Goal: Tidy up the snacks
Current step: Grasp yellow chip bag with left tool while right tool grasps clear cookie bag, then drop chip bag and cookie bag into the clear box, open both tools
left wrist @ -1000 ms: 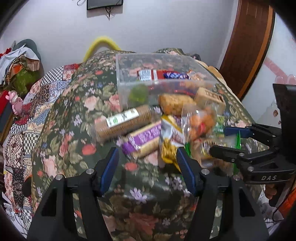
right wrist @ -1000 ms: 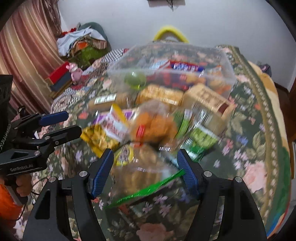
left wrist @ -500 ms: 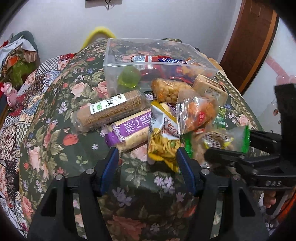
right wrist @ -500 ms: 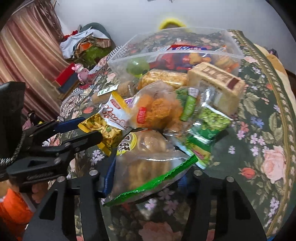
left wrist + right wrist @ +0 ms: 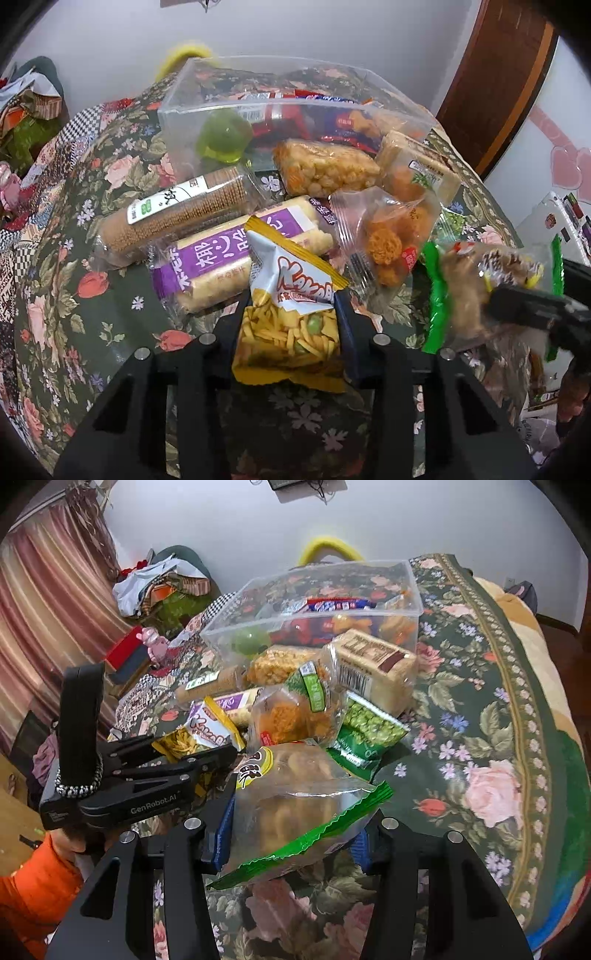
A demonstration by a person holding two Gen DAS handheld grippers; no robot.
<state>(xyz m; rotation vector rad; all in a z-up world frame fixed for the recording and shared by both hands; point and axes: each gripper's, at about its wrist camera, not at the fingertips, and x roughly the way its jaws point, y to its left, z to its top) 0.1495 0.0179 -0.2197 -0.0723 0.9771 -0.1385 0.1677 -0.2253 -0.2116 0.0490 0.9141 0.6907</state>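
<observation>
Floral cloth [image 5: 66,280] covers the surface; clear bin [image 5: 192,99] at rear, snacks heaped before it. Left gripper [image 5: 291,325] closing, pads pressing the yellow packet [image 5: 288,332]. Right gripper [image 5: 291,830] closing on the green-edged bag [image 5: 295,812], lifted off the heap.

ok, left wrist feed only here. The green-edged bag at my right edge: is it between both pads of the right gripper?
Observer: Yes. In the right wrist view the green-edged bag sits between both blue pads of the right gripper, whose jaws are closing on it.
Operator: What's just behind that bag?
Observer: A green pea packet, lying beside the orange puff bag.
Operator: Any snacks right of the pile?
Observer: None showing; right of the pea packet there is only floral cloth.
</observation>
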